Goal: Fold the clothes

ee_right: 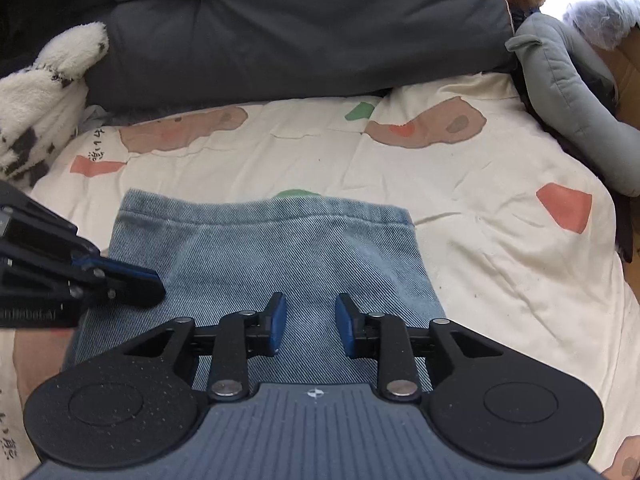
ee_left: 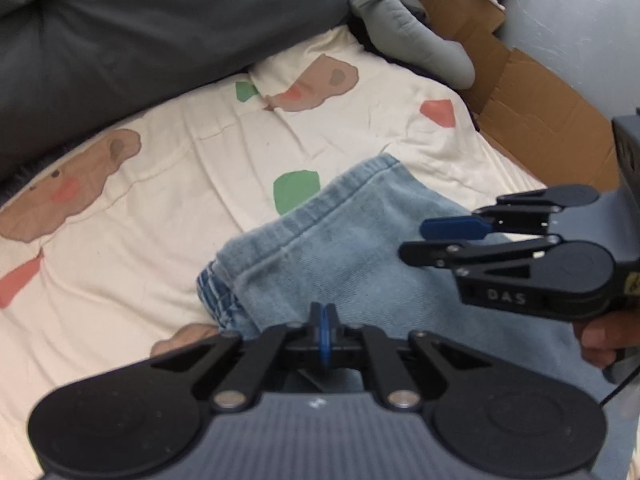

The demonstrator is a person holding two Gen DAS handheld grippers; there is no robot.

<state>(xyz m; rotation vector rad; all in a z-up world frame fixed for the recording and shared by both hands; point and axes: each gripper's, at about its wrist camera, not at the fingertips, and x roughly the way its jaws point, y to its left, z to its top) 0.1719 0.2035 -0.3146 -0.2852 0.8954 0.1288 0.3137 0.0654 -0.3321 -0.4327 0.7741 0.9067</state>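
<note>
Left tongs (ee_left: 325,322) pressed together, folded jeans (ee_right: 276,252) cut off below them

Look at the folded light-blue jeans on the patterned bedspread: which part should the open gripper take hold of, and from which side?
Probably the far hemmed edge of the jeans, coming from above. It lies flat, straight and free on the bedspread. The right gripper is open with nothing between its fingers; the left gripper is shut.
</note>
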